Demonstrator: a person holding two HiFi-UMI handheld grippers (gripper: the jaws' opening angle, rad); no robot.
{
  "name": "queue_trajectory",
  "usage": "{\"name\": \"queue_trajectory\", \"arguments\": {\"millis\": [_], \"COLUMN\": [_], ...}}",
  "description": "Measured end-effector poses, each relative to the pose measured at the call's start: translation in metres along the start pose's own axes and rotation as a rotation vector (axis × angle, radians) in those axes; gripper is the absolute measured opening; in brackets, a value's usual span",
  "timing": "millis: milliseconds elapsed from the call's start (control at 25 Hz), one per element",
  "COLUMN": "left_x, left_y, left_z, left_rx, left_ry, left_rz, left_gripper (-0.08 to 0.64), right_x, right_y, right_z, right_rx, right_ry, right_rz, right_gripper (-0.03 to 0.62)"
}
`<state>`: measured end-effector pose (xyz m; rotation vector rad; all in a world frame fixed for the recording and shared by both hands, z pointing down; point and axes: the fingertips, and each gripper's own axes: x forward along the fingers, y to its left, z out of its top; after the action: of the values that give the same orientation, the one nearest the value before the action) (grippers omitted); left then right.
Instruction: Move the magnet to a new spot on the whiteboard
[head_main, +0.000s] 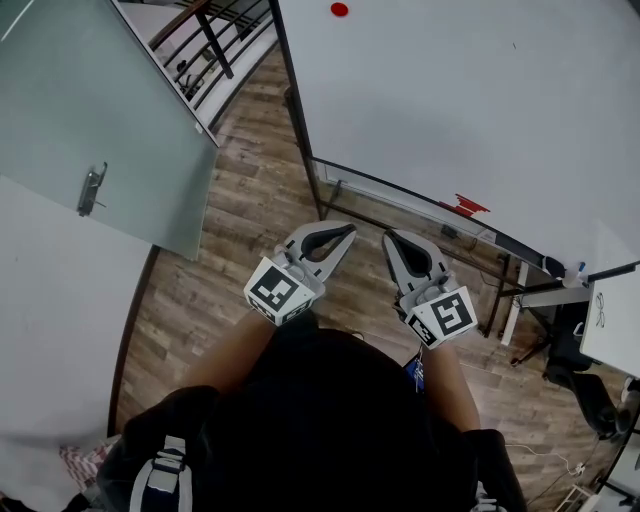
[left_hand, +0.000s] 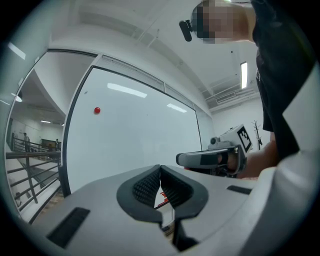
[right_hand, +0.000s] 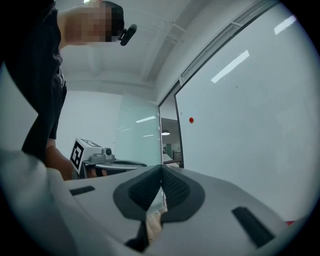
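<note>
The left gripper (left_hand: 160, 168) has its jaws pressed together at the tips, with nothing between them. The right gripper (right_hand: 161, 166) is closed and empty in the same way. In the head view they sit side by side at lower centre, each carrying a cube (head_main: 280, 291) printed with a black-and-white square marker. The whiteboard (head_main: 450, 90) fills the upper right. The round red magnet (head_main: 340, 9) sticks to it at the frame's top edge, well apart from both grippers. A red object (head_main: 466, 206) lies on the board's ledge, right of centre. A frosted glass door (head_main: 90, 120) stands at upper left, and wooden floor (head_main: 250, 200) runs between.
</note>
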<state>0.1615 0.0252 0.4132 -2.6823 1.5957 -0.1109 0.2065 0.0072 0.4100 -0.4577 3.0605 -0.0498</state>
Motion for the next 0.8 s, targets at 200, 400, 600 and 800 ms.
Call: {"name": "queue_trajectory", "arguments": {"millis": [200, 400, 600, 800], "left_x": [-0.003, -0.004, -0.010, -0.016], "left_y": [0.021, 0.058, 0.111, 0.167], "left_z": [-0.004, -0.004, -0.006, -0.004], "left_rx": [-0.015, -0.020, -0.009, -0.014], "left_ry": [-0.005, -0.020, -0.020, -0.017], "left_rz": [0.008, 0.008, -0.010, -0.036], "left_gripper": [0.005, 0.005, 0.005, 0.005], "right_x": [0.014, 0.047, 0.103, 0.162], "right_y": [-0.002, -0.008, -0.012, -0.009], "right_z": [-0.003, -0.003, -0.005, -0.006], "right_rx": [-0.008, -0.008, -0.010, -0.013], "right_ry": [0.021, 0.031, 0.050, 0.076], "right_rz": [-0.006, -0.024, -0.042, -0.053], "right_gripper": [0.000, 0.000, 0.000, 0.000]}}
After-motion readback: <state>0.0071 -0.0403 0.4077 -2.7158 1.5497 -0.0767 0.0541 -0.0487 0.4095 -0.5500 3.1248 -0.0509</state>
